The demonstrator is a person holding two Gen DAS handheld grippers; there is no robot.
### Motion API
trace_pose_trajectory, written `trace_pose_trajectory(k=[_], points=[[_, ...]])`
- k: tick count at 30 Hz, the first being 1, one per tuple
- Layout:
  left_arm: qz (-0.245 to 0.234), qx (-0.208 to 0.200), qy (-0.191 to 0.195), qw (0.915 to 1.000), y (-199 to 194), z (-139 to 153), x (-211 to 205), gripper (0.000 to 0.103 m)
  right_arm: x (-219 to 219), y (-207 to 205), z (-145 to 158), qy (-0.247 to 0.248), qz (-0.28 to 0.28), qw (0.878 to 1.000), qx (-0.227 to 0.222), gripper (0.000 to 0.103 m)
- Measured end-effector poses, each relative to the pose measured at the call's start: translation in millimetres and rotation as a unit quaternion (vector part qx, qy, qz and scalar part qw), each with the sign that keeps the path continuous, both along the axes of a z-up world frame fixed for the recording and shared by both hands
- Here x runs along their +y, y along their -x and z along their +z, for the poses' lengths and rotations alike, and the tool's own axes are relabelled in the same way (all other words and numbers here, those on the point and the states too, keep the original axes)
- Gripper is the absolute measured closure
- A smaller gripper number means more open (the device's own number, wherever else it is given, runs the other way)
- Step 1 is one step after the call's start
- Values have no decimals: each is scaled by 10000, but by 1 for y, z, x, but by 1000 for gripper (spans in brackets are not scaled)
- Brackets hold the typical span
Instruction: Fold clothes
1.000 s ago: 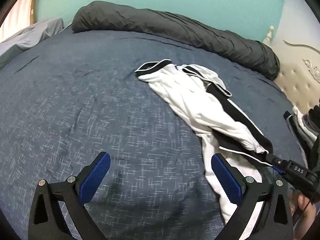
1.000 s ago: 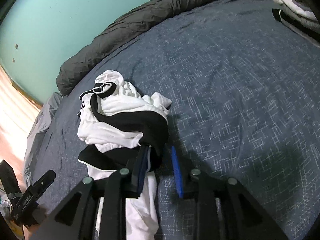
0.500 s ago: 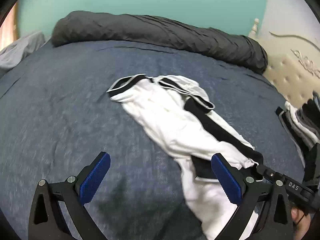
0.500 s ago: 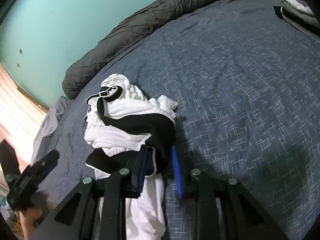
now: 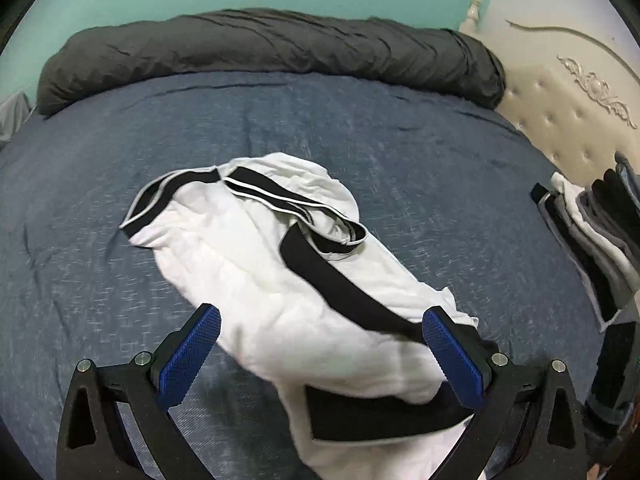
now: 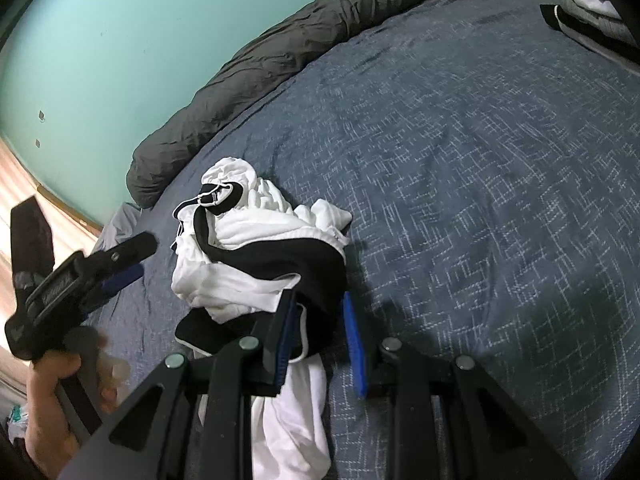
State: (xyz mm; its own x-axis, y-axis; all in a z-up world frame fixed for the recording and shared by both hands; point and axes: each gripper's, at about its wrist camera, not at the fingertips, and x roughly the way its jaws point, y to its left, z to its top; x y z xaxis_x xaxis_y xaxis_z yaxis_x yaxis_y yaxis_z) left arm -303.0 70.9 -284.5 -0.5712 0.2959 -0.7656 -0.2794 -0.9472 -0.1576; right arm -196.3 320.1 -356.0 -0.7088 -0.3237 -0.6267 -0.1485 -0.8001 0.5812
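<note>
A white garment with black bands (image 5: 256,264) lies crumpled on the blue bedspread (image 5: 360,128). My left gripper (image 5: 320,320) hovers over its near part, open wide, with the cloth below and between its blue pads (image 5: 188,356) but not pinched. In the right wrist view the left gripper (image 6: 120,264) is held by a hand (image 6: 52,400) to the left of the garment (image 6: 248,248). My right gripper (image 6: 320,340) is shut on the garment's black hem, and white cloth hangs down under it.
A rolled dark grey duvet (image 5: 260,52) runs along the far edge by the teal wall. A stack of folded clothes (image 5: 592,224) sits at the right near the cream padded headboard (image 5: 580,92). Bare bedspread (image 6: 480,200) stretches right of the garment.
The left gripper has swung over the garment, which now lies between its open fingers instead of off to the right. The right gripper has kept still, gripping the hem.
</note>
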Motion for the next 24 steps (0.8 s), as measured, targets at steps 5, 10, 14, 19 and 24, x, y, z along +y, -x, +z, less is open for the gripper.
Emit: trace_pose_trajectory(k=[5, 10, 14, 19, 24], points=[[-76, -138, 123, 9998, 10, -4, 11, 2, 1, 1, -3, 50, 22, 10000, -47, 79], [-95, -260, 173, 9995, 18, -7, 16, 5, 4, 1, -6, 137, -8, 9999, -80, 79], [-175, -365, 202, 9990, 23, -10, 23, 16, 6, 0, -3, 179, -41, 9998, -33, 79], [-262, -498, 306, 9979, 29, -12, 31, 28, 8, 0, -2, 228, -66, 9997, -14, 79], [-173, -567, 274, 9979, 36, -13, 28, 45, 6, 2, -3, 259, -36, 9997, -27, 79]])
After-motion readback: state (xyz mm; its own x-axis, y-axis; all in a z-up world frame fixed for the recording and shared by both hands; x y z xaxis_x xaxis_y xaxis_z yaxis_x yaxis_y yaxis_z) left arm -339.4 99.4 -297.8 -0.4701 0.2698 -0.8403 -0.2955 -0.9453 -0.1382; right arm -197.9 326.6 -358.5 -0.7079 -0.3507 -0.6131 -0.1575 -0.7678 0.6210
